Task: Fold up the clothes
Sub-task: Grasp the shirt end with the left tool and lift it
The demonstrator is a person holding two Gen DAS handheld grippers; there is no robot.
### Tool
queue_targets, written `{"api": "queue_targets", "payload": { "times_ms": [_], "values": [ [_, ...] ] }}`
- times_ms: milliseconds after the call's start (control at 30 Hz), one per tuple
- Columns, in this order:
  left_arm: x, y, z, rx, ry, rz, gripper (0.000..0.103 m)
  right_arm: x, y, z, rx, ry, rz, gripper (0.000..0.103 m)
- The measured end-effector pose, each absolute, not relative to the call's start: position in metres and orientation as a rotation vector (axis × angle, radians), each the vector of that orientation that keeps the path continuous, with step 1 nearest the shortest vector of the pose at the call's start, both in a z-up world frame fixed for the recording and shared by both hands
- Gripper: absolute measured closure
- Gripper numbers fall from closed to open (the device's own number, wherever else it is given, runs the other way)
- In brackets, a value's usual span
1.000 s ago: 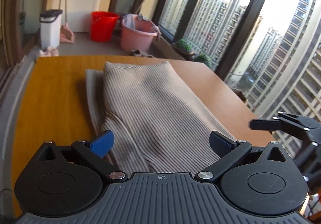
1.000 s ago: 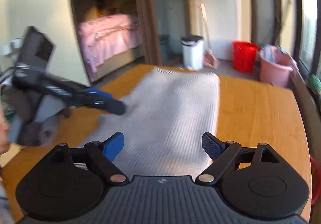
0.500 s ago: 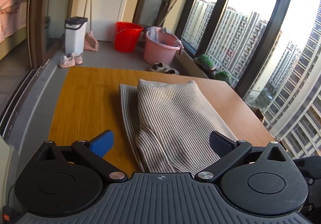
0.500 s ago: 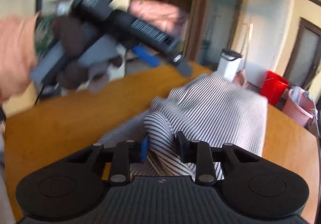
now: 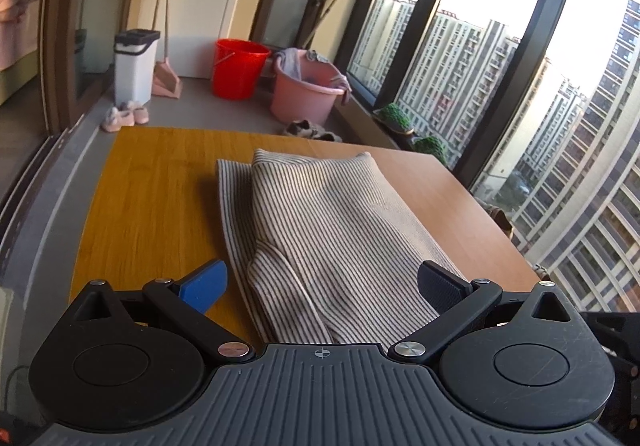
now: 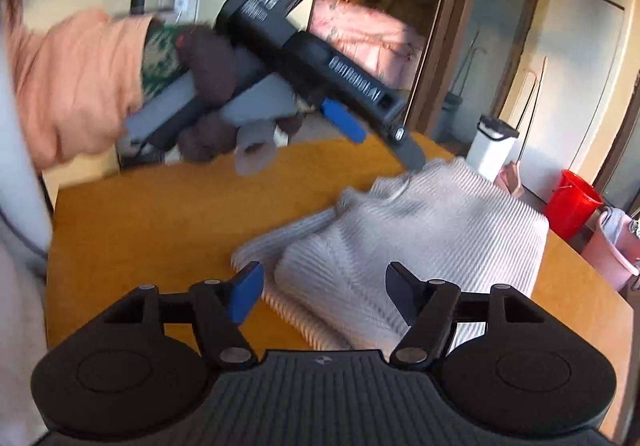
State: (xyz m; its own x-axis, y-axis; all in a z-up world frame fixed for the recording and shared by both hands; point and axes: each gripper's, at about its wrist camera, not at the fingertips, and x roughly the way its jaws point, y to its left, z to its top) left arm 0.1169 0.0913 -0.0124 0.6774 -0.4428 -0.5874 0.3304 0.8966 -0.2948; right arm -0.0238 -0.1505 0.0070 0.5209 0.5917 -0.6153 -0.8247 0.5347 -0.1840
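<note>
Both grippers spread, empty: left gripper (image 5: 320,286), right gripper (image 6: 324,288). Pinch the striped top's (image 5: 328,230) near edge squarely, then fold evenly across the table (image 5: 152,182).

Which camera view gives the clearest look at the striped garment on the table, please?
The left wrist view: the striped garment is sharp there, its stripes and folded layers distinct on the wooden table. In the right wrist view it is motion-blurred, stripes washed out, its far edge partly behind the left gripper.

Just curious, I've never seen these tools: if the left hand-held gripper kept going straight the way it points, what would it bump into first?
Most likely the striped folded garment on the wooden table. The left hand-held gripper, open, points straight along it, though depth is hard to judge.
</note>
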Motion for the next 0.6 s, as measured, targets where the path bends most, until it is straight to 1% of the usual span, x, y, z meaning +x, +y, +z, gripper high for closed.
{"api": "queue_targets", "payload": {
  "times_ms": [67,133,267,300,333,400,433,500,600],
  "values": [
    [0.116,0.088,-0.013,-0.164,0.702,-0.445,0.000,-0.030,-0.147,-0.004,-0.517,0.554,0.875,0.033],
    [0.114,0.085,-0.013,-0.153,0.701,-0.454,0.000,-0.038,-0.138,-0.012,-0.557,0.529,0.863,0.029],
    [0.101,0.087,-0.006,-0.094,0.648,-0.458,0.000,-0.042,-0.119,-0.025,-0.629,0.475,0.848,0.029],
    [0.096,0.087,-0.003,-0.060,0.620,-0.461,0.000,-0.041,-0.116,-0.026,-0.636,0.470,0.832,0.034],
    [0.089,0.086,-0.001,-0.017,0.593,-0.474,0.000,-0.038,-0.113,-0.026,-0.629,0.474,0.808,0.054],
    [0.072,0.083,0.000,0.097,0.538,-0.532,0.000,-0.024,-0.118,-0.018,-0.534,0.512,0.790,0.066],
    [0.063,0.081,0.001,0.154,0.510,-0.560,0.000,-0.014,-0.126,-0.010,-0.438,0.559,0.793,0.071],
    [0.046,0.076,0.001,0.275,0.454,-0.616,0.000,0.006,-0.143,0.002,-0.241,0.646,0.797,0.074],
    [0.027,0.058,-0.013,0.491,0.391,-0.672,0.000,0.026,-0.168,0.008,-0.050,0.714,0.798,0.075]
  ]
}}
